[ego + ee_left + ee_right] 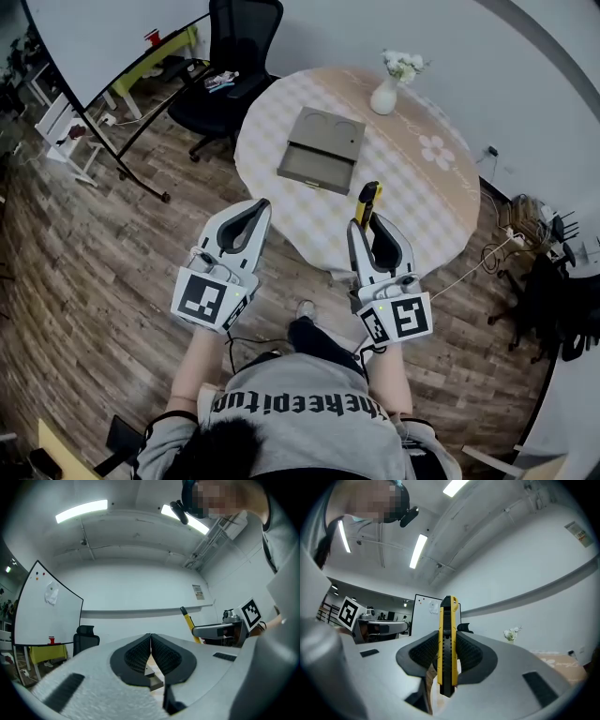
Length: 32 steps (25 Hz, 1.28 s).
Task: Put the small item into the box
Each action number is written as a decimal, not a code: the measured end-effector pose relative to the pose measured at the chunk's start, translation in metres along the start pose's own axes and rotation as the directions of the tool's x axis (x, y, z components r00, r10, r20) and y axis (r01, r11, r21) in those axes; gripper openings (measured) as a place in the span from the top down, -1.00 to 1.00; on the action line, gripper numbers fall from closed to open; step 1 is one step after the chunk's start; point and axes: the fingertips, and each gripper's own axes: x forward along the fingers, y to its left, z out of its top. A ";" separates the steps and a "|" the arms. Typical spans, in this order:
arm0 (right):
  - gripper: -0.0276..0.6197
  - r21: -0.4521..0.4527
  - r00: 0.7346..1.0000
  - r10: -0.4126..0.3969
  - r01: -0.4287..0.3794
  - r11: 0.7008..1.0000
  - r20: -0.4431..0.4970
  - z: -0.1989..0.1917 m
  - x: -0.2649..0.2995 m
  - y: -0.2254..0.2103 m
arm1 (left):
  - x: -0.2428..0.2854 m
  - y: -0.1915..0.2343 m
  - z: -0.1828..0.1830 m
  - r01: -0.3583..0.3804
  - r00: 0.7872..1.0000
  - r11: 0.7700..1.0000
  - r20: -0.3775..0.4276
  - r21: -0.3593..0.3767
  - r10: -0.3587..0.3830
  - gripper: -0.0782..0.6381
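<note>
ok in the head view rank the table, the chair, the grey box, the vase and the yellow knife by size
1. round table
2. black chair
3. grey box
4. white vase and yellow knife: about alike; the knife is nearer the camera and partly hidden, so unranked.

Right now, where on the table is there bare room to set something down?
The round table is bare right of the grey box, out to the flower print, and along its near edge. Only the far edge by the white vase and the box's own spot are taken.
</note>
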 end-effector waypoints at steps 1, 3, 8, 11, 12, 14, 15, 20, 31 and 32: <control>0.55 0.000 1.000 0.004 -0.004 1.000 0.000 -0.001 0.006 -0.005 | 0.007 0.003 -0.001 -0.003 1.000 1.000 0.000 0.000 0.003 0.73; 0.55 -0.001 1.000 0.013 -0.013 1.000 0.001 -0.002 0.016 -0.016 | 0.020 0.007 -0.004 -0.010 1.000 1.000 0.001 -0.002 0.010 0.73; 0.55 0.000 0.999 0.036 -0.036 0.999 -0.003 -0.004 0.039 -0.043 | 0.051 0.014 -0.009 -0.024 1.000 1.000 0.002 -0.001 0.024 0.73; 0.55 0.002 0.999 0.054 -0.054 0.999 -0.004 -0.006 0.054 -0.058 | 0.069 0.020 -0.012 -0.040 0.999 0.999 -0.001 0.001 0.040 0.73; 0.55 0.002 0.998 0.061 -0.061 0.998 -0.002 -0.006 0.058 -0.062 | 0.074 0.022 -0.012 -0.046 0.999 0.999 -0.002 0.003 0.046 0.73; 0.55 0.004 0.997 0.075 -0.075 0.997 0.004 -0.007 0.066 -0.072 | 0.084 0.024 -0.013 -0.059 0.998 0.998 -0.001 0.009 0.059 0.73; 0.55 0.007 0.997 0.082 -0.082 0.997 0.008 -0.007 0.069 -0.077 | 0.090 0.025 -0.014 -0.065 0.998 0.998 0.000 0.011 0.065 0.73; 0.55 0.020 0.994 0.108 -0.108 0.994 0.011 -0.012 0.083 -0.095 | 0.107 0.029 -0.016 -0.094 0.996 0.995 0.005 0.016 0.094 0.73; 0.55 0.035 0.995 0.096 -0.095 0.995 -0.018 -0.027 0.106 -0.103 | 0.121 0.049 -0.027 -0.090 0.996 0.996 -0.016 0.010 0.090 0.73; 0.55 0.034 0.996 0.090 -0.089 0.995 -0.023 -0.028 0.110 -0.104 | 0.124 0.052 -0.028 -0.081 0.997 0.997 -0.018 0.007 0.081 0.73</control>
